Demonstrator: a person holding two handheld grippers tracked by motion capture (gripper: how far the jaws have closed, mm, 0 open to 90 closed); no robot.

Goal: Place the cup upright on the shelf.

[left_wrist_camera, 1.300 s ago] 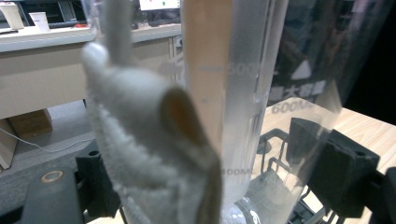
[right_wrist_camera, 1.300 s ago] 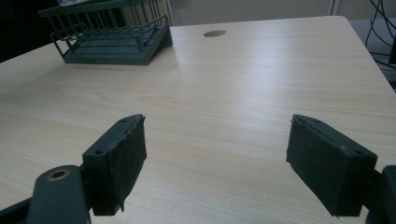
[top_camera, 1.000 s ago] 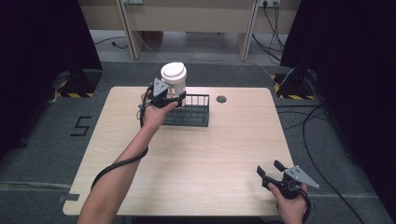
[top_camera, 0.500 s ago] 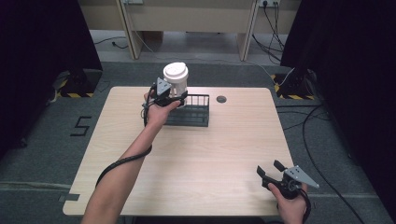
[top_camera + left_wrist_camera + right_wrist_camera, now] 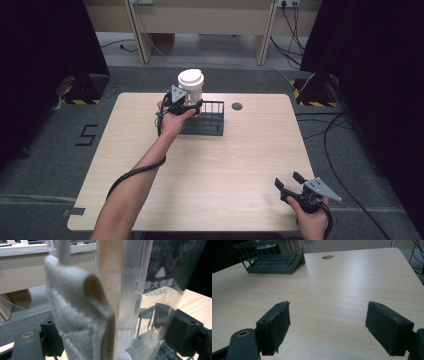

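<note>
barely anything has shifted: the left gripper [image 5: 191,106] still clamps the clear cup [image 5: 191,86] above the rack [image 5: 204,120]; the right gripper [image 5: 290,185] idles with jaws wide; placement seems pending.

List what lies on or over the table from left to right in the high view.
Left gripper holding the white-lidded bottle → dark wire rack → round hole in the table → right gripper, jaws open at the near edge.

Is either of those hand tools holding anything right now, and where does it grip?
The left tool grips the clear bottle around its lower body, above the rack. The right tool is open, holding nothing.
</note>
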